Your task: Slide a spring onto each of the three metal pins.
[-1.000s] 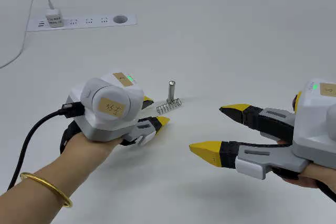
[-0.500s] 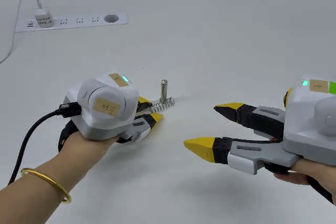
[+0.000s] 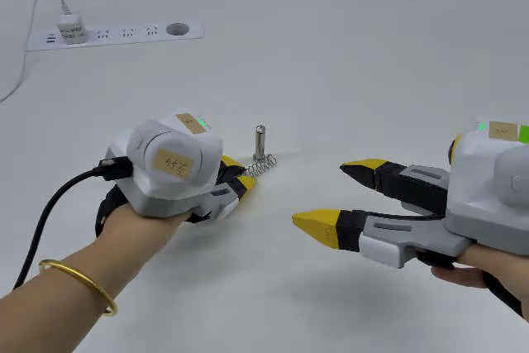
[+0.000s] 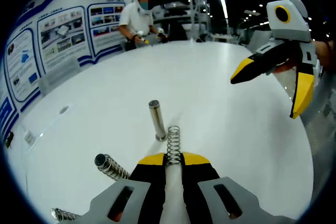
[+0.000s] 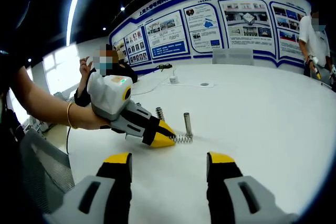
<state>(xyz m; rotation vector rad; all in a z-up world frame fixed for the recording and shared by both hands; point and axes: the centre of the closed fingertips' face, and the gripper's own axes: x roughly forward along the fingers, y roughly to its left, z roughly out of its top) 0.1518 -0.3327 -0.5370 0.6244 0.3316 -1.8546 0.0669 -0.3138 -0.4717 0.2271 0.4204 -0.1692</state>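
Progress looked to us about two-thirds made. Low on the left of the left gripper view, a sprung pin (image 4: 110,165) wore its coil, and a second coiled piece (image 4: 62,214), cut off by the picture's edge, seemed to be another, though we could not be sure.

To their right the left gripper (image 4: 173,157) had its jaws pinched together on the near end of the last spring (image 4: 173,139). The spring lay almost flat on the worktop (image 3: 372,55), its far end just beside the foot of the bare pin (image 4: 156,121). That pin stood upright near the middle of the worktop with nothing on it. We judged that the spring had still to be raised over the pin's top and slid down.

Further right, the right gripper (image 3: 321,194) hovered well apart from the pin, jaws spread wide and holding nothing.

A power strip (image 3: 116,33) with a charger plugged in lay by the far left edge of the worktop, well away from the work. We saw nothing between spring and pin; the nearby sprung pin was the only neighbour we thought worth minding.
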